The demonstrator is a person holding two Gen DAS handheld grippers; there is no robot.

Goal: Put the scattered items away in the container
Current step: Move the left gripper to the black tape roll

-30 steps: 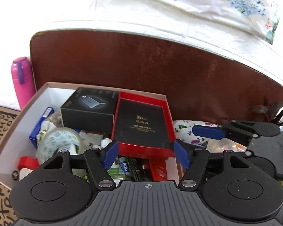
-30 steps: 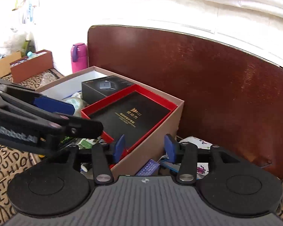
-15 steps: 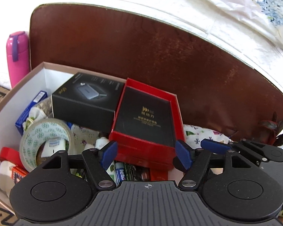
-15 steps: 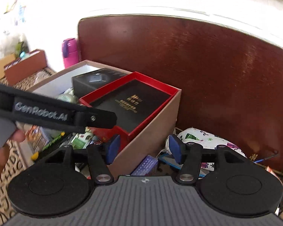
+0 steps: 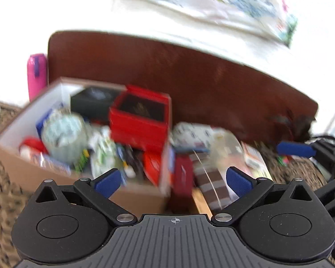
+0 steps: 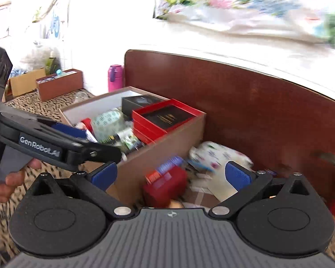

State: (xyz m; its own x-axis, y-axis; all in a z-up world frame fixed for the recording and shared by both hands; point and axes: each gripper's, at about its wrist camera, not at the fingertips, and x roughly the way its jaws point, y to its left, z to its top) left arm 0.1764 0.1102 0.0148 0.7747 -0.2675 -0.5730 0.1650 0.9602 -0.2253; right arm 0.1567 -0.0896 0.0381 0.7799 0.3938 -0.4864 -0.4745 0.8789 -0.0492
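Filling up: cardboard box (image 6: 167,140) already crowded with a red box (image 6: 167,117) and a tape roll (image 6: 107,122). Left gripper (image 5: 174,179) and right gripper (image 6: 170,175) just spread wide, empty. Remaining right of the box: a dark red box (image 6: 167,186), a patterned bundle (image 6: 221,154).

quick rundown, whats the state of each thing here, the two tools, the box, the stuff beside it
left tool: open, nothing held
right tool: open, nothing held
cardboard box: open-topped, nearly full
red box: in the cardboard box, on top
dark red item: on the floor, outside the box
pink bottle: upright
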